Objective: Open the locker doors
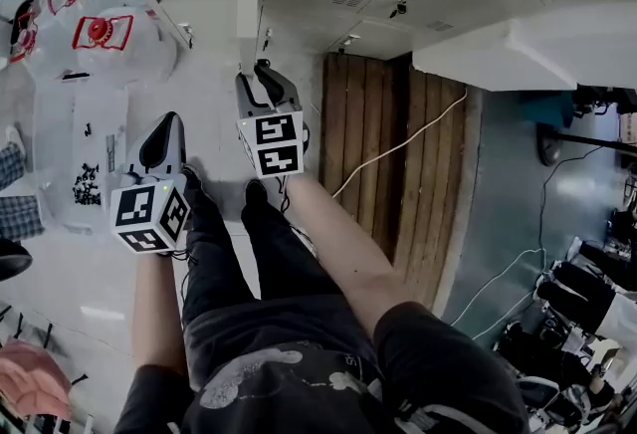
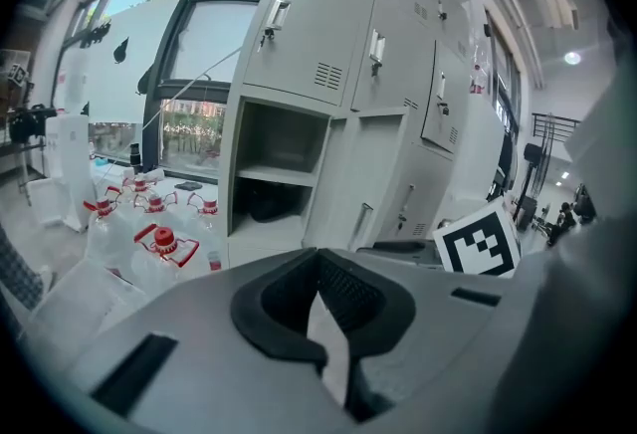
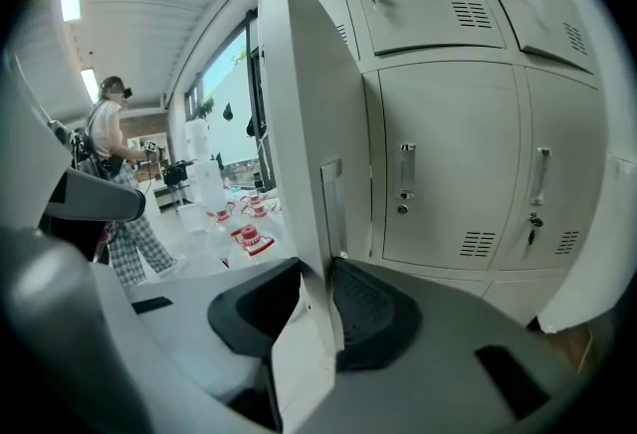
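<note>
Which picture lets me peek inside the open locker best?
The left gripper view: the open locker faces the camera, showing its shelf. The head view catches only a dark sliver of it from above. In the right gripper view the open door hides it.

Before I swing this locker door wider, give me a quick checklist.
1. Grip: ok, right gripper jaws closed on the edge of the open locker door.
2. Left gripper free: ok, nothing between its jaws.
3. Water jugs: ok, on the floor, apart from the door.
4. Bystander: ok, standing apart from the door.
5. Neighbouring locker doors: not ok, shut.
</note>
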Demonstrator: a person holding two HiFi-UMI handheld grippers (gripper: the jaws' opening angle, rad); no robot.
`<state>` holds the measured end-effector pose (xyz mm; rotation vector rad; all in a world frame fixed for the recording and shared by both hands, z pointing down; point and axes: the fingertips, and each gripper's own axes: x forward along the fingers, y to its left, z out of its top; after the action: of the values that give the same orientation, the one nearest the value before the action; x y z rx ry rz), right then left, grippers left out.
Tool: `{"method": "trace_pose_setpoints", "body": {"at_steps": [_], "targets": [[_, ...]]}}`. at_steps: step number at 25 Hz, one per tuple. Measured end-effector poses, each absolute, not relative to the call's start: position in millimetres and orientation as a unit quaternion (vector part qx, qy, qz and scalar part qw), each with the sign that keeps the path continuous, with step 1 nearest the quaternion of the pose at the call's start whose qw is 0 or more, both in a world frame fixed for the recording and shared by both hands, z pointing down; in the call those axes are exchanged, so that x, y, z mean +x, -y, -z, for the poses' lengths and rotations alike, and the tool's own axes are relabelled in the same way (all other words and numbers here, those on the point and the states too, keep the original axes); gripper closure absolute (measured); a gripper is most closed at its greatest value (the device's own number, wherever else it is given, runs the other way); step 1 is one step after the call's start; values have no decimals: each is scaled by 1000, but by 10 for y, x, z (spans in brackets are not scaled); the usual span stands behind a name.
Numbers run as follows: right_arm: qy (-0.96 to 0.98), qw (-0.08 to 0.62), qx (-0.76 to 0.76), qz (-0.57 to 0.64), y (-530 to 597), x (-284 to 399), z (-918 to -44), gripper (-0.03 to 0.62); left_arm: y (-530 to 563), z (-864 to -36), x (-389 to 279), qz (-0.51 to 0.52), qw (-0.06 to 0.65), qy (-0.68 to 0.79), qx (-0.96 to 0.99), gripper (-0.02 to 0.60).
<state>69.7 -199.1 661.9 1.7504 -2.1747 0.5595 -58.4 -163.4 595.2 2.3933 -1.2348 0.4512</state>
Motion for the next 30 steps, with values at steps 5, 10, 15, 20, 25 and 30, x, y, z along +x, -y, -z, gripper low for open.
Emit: {"method": "trace_pose_setpoints", "body": {"at_steps": [5, 10, 15, 20, 25, 30], "targets": [[752, 146, 611, -199, 1952, 813, -6613, 476, 1615, -5931, -462, -163, 202, 434, 863, 572], [750, 145, 613, -203, 1938, 815, -6614, 477, 1598, -5932, -446, -166, 202, 428, 865, 572], [749, 144, 614, -203, 1948, 767, -6596, 477, 1591, -5918, -477, -164, 204, 421, 868, 572], [749, 153, 612, -202, 1970, 651, -6603, 476, 1634, -5926, -547, -166, 205, 412, 872, 572], [753, 175, 603, -196, 1950, 526, -6615, 435, 1703, -5900, -595, -163, 207, 404, 876, 572], [754, 179, 600, -200, 1882, 417, -6502, 338, 1786, -5739, -637, -158, 202, 389, 885, 572]]}}
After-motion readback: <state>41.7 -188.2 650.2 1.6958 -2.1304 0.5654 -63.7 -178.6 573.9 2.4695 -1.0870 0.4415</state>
